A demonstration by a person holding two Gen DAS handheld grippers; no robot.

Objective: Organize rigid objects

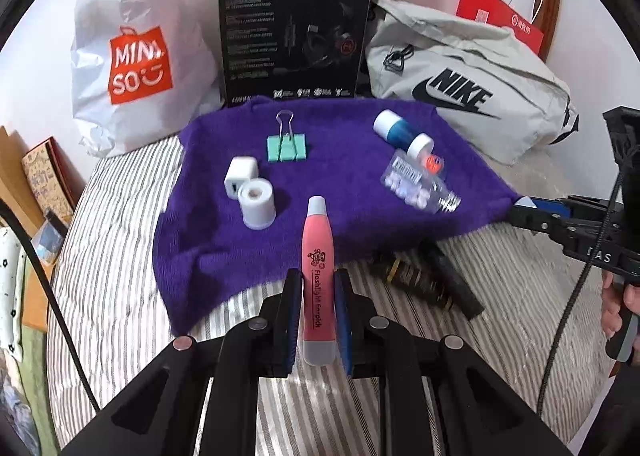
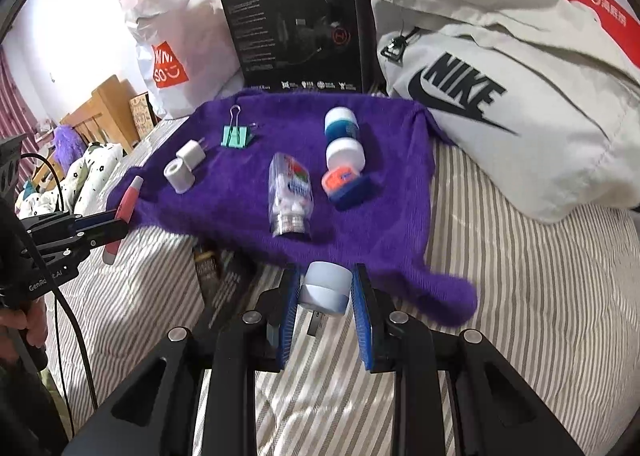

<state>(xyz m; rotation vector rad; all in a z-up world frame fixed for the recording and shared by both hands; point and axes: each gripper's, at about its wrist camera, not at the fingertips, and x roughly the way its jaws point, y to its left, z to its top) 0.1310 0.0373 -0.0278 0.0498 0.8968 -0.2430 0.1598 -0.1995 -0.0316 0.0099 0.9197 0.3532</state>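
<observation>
- The left gripper [image 1: 317,288] clamps a pink flashlight earpick [image 1: 318,276] between its blue pads; the tube points forward, its grey tip over the near edge of the purple towel [image 1: 208,240].
- The right gripper [image 2: 325,296] is closed on a small white jar [image 2: 325,288] with a pale lid, held just above the towel's near hem.
- The towel lies spread on a grey-striped bedsheet [image 1: 120,256].
- On its left part stand a white USB charger [image 1: 239,172] and a white cylinder [image 1: 257,203] touching each other, with a mint binder clip [image 1: 286,143] just behind them.
- On its right part a blue bottle with white caps [image 1: 402,133] lies on its side; beside it sit an orange-and-blue item [image 2: 344,183], too blurred to name, and a clear bottle of white tablets [image 2: 290,195], lying with its metal cap toward the camera.
- A dark tube with gold print [image 1: 424,280] lies on the sheet just off the towel's near edge.
- Behind the towel stand a white MINISO bag [image 1: 132,63], a black HECATE headset box [image 1: 294,35] and a grey Nike bag [image 1: 472,83].
</observation>
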